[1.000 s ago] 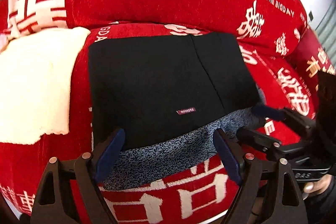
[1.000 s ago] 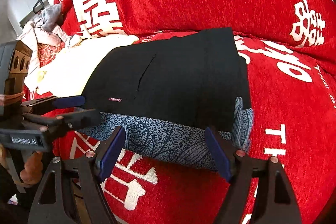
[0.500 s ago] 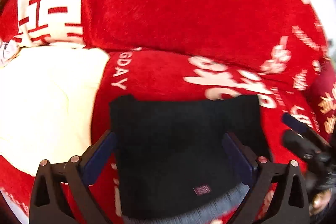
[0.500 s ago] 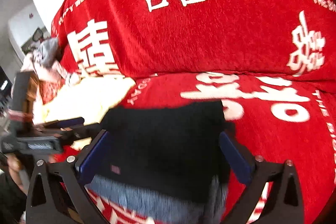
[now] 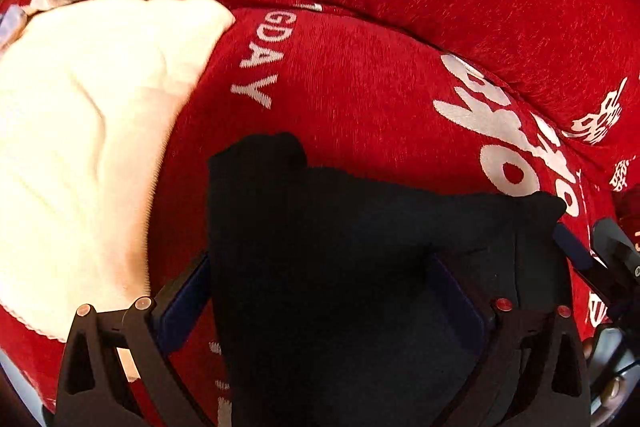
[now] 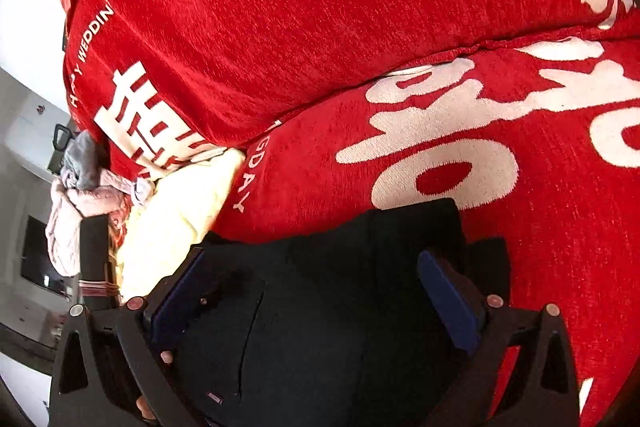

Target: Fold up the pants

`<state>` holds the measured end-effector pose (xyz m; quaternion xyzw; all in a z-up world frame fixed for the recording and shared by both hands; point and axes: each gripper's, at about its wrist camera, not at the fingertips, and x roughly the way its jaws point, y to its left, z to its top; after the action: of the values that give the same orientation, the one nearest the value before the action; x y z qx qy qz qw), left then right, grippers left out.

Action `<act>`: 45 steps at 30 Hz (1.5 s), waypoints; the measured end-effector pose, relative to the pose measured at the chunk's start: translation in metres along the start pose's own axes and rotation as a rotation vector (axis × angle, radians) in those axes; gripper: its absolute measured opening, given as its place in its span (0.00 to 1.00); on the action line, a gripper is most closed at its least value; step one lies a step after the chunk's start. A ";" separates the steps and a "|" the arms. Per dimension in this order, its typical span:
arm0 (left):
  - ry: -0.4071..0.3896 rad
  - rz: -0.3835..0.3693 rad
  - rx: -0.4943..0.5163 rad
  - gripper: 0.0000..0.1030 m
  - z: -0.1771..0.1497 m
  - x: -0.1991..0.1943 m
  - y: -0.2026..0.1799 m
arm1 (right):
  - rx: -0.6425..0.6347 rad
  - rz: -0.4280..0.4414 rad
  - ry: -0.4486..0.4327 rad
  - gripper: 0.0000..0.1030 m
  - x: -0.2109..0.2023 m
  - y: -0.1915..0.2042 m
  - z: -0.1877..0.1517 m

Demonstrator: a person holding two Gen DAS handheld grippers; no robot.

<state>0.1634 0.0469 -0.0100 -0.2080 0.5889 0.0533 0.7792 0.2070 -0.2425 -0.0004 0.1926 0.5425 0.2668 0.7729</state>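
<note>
Left wrist view: the left claw (image 5: 320, 303) hangs over a folded pair of black pants (image 5: 340, 267) on a red sofa (image 5: 360, 99) printed with white lettering. Its two blue-padded fingers (image 5: 184, 303) stand wide apart, one at the left edge of the dark cloth and one over the cloth further right, and neither pad presses on the fabric. The pants fill the lower middle of the picture, with their far edge lying on the seat cushion below the backrest. A cream blanket (image 5: 80, 147) lies on the seat to the left of the pants, just beside them. At the right border part of the right claw (image 5: 600, 267) shows beside the right end of the pants.

Right wrist view: the right claw (image 6: 316, 303) is likewise spread wide above the pants (image 6: 340, 327), its fingers (image 6: 448, 303) set over the cloth and not clamped on it. This view alone shows a seam and a small label on the pants near the lower edge. It also shows a heap of pink and grey clothes (image 6: 76, 195) at the far left end of the sofa (image 6: 320, 47), beyond the blanket (image 6: 176, 211), and a pale room wall (image 6: 24, 115) behind. A person's fingertips (image 6: 166, 357) show at the lower left, behind the left finger.
</note>
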 end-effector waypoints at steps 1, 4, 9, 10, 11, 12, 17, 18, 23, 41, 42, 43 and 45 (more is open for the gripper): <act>-0.002 -0.001 0.003 1.00 0.000 0.000 -0.001 | -0.006 -0.007 0.002 0.99 0.002 0.000 0.000; -0.016 -0.001 0.010 1.00 -0.001 0.000 -0.003 | -0.048 -0.043 0.008 0.99 0.008 0.005 0.001; -0.051 0.027 0.034 1.00 -0.003 -0.014 -0.005 | -0.092 -0.099 -0.003 1.00 -0.006 0.021 -0.002; -0.067 0.041 0.043 1.00 -0.005 -0.020 -0.006 | -0.098 -0.093 -0.017 1.00 -0.014 0.024 -0.005; -0.078 0.045 0.051 1.00 -0.008 -0.026 -0.006 | -0.108 -0.089 -0.030 1.00 -0.020 0.029 -0.009; -0.091 0.040 0.061 1.00 -0.011 -0.032 -0.007 | -0.122 -0.088 -0.044 1.00 -0.027 0.033 -0.013; -0.136 0.045 0.082 1.00 -0.038 -0.053 -0.004 | -0.216 -0.067 -0.061 1.00 -0.055 0.056 -0.047; -0.138 0.054 0.087 1.00 -0.045 -0.053 -0.003 | -0.228 -0.059 -0.044 1.00 -0.056 0.058 -0.057; -0.145 0.026 0.062 1.00 -0.086 -0.053 0.016 | -0.263 -0.075 -0.010 0.99 -0.058 0.048 -0.105; -0.267 0.075 0.142 1.00 -0.133 -0.105 -0.016 | -0.364 -0.503 -0.155 1.00 -0.133 0.077 -0.147; -0.267 0.080 0.138 1.00 -0.136 -0.105 -0.018 | -0.367 -0.522 -0.151 1.00 -0.130 0.079 -0.148; -0.269 0.083 0.133 1.00 -0.138 -0.106 -0.019 | -0.367 -0.536 -0.145 1.00 -0.128 0.080 -0.150; -0.273 0.089 0.126 1.00 -0.143 -0.107 -0.019 | -0.356 -0.539 -0.138 1.00 -0.124 0.082 -0.153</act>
<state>0.0089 -0.0085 0.0638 -0.1232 0.4884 0.0782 0.8603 0.0130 -0.2544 0.0872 -0.0784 0.4650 0.1299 0.8722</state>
